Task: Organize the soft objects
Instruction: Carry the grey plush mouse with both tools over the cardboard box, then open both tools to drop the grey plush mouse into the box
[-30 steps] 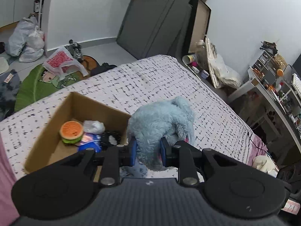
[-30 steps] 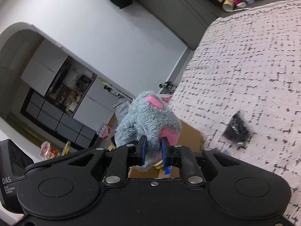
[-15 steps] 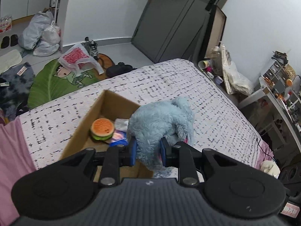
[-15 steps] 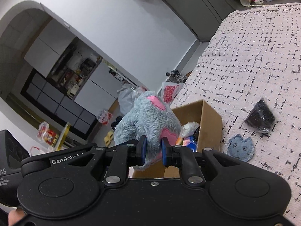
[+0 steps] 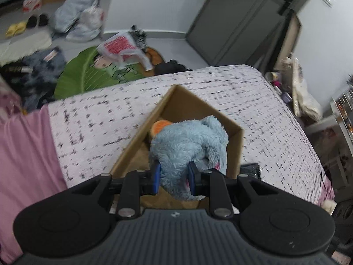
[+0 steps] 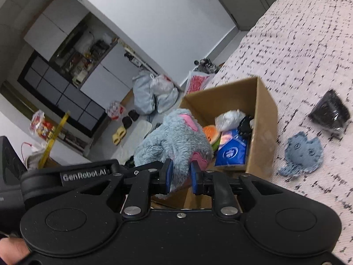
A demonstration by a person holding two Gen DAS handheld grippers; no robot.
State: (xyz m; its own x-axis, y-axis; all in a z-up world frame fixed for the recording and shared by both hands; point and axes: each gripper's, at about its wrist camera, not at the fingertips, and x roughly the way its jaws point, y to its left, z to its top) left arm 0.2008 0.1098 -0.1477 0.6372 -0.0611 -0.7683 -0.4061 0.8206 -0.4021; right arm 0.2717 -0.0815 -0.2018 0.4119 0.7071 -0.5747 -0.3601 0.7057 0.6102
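Gripping blue plush toy (image 5: 189, 145) both sides, above cardboard box (image 5: 238, 141), orientation unclear

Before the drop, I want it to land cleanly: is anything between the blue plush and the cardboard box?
Nothing visible blocks it. Both tongs, left and right, grip the blue plush above the open cardboard box. Inside, a burger toy, tissue pack and white bag fill the far end.

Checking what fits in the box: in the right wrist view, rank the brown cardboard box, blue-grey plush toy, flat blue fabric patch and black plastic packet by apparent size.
1. Brown cardboard box
2. Blue-grey plush toy, nearer the camera, so unsure
3. Flat blue fabric patch and black plastic packet look alike
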